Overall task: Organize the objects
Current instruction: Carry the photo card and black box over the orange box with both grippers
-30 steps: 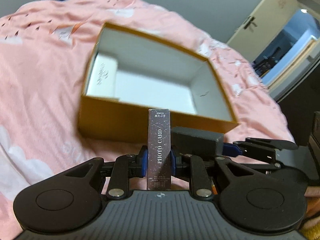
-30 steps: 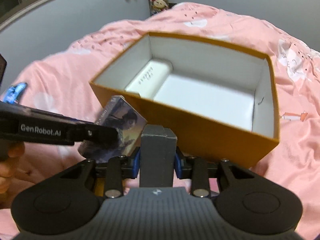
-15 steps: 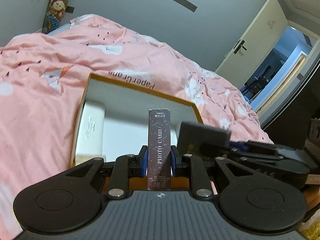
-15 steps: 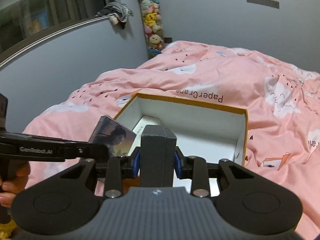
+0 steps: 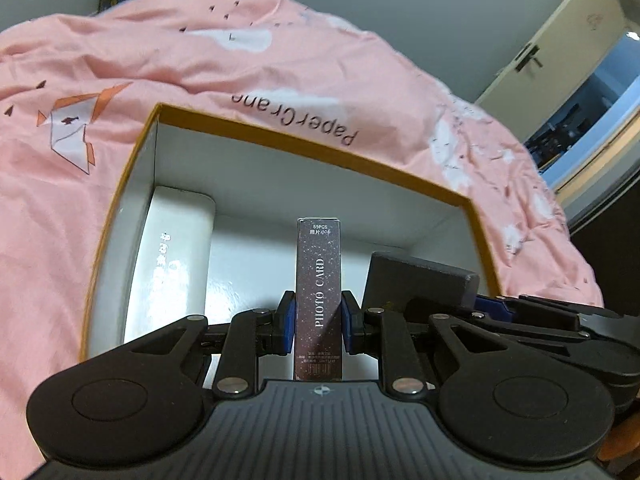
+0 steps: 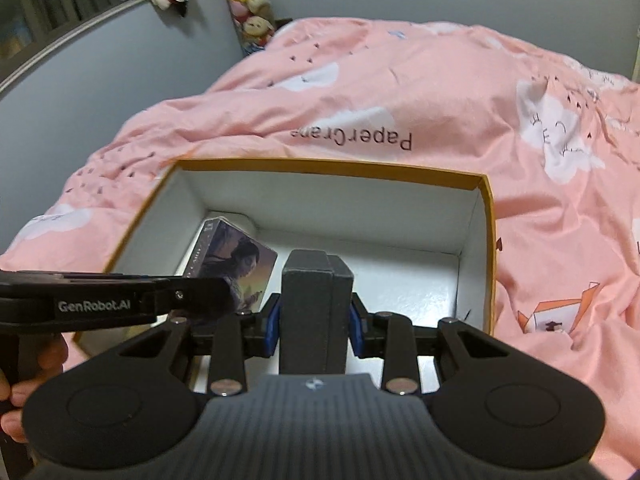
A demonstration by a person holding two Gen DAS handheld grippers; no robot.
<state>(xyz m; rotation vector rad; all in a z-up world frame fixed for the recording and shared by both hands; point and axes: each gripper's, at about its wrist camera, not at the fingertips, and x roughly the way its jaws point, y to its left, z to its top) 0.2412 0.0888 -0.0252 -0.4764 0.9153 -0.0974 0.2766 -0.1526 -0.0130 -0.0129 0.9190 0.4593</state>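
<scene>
In the left wrist view, a white case (image 5: 170, 264) lies at the left inside the orange box (image 5: 320, 152) on the pink duvet (image 5: 72, 184). Centre frame, the left gripper (image 5: 319, 320) is clamped on an upright photo card box (image 5: 319, 296) over the box's floor. Lower right, the right gripper (image 6: 314, 328) pinches a dark grey box (image 6: 314, 312), also over the open box.

White case (image 5: 170, 264) blocks box's (image 5: 320, 148) left
</scene>
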